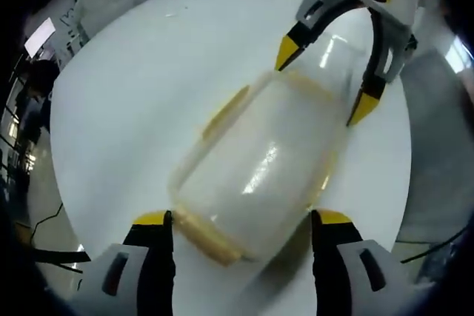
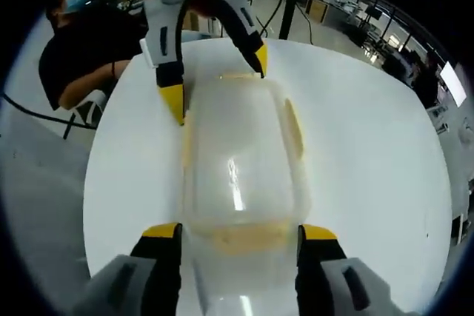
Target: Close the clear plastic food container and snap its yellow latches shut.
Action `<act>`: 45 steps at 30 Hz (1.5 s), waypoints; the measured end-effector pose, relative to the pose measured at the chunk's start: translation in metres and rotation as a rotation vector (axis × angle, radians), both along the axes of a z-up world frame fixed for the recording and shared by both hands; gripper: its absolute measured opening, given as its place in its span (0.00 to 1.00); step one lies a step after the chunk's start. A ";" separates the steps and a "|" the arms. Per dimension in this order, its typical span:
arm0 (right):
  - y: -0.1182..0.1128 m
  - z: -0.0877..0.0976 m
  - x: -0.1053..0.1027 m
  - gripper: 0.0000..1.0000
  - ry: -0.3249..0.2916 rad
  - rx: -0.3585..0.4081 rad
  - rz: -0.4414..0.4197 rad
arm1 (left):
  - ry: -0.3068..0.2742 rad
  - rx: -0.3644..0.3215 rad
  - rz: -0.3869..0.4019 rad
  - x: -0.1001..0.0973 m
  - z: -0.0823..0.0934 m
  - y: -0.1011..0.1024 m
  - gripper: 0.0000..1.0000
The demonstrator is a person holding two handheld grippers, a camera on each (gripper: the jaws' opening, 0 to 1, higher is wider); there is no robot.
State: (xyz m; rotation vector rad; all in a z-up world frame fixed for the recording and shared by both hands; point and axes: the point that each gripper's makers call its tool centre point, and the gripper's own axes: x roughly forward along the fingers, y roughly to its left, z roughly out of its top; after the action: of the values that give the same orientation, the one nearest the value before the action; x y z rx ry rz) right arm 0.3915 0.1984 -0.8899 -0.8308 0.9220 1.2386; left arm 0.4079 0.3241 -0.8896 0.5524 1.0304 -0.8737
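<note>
A clear plastic food container (image 1: 255, 172) is seen lying on a round white table (image 1: 133, 86), lid on top, with yellow latches along its edges. In the left gripper view, the left gripper (image 1: 242, 227) is held wide open, its yellow-tipped jaws straddling the near short end of the container; the near-end latch (image 1: 207, 238) sits between them, and contact cannot be told. A long-side latch (image 1: 226, 111) is seen on the left edge. The right gripper (image 1: 324, 79) is seen at the far end, jaws spread across the container's width.

In the right gripper view, the right gripper (image 2: 241, 233) is spread wide, jaws flanking the container (image 2: 237, 160) at its near end, where a yellow latch (image 2: 244, 237) lies between the tips. Nothing is clamped by either. The left gripper (image 2: 218, 83) is seen opposite, open over the far end. A side latch (image 2: 294, 129) is visible on the right edge. A person's arm (image 2: 81, 86) rests beyond the table.
</note>
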 end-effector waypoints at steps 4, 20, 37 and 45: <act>0.001 -0.001 -0.001 0.61 0.016 0.001 -0.001 | -0.004 -0.004 -0.004 0.001 0.000 0.000 0.75; -0.007 0.001 0.004 0.38 0.040 -0.043 0.089 | 0.006 0.014 -0.005 0.001 0.000 0.001 0.73; -0.007 -0.001 0.005 0.38 0.034 -0.065 0.102 | 0.069 0.166 -0.267 -0.004 -0.001 0.013 0.60; -0.007 -0.001 0.005 0.38 0.033 -0.059 0.101 | 0.086 0.191 -0.343 -0.002 0.000 0.016 0.58</act>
State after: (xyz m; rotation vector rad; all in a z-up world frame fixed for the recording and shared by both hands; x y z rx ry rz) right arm 0.3963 0.1917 -0.8905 -0.9151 0.9565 1.3217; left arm 0.4057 0.3403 -0.8893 0.8772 1.1232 -1.1143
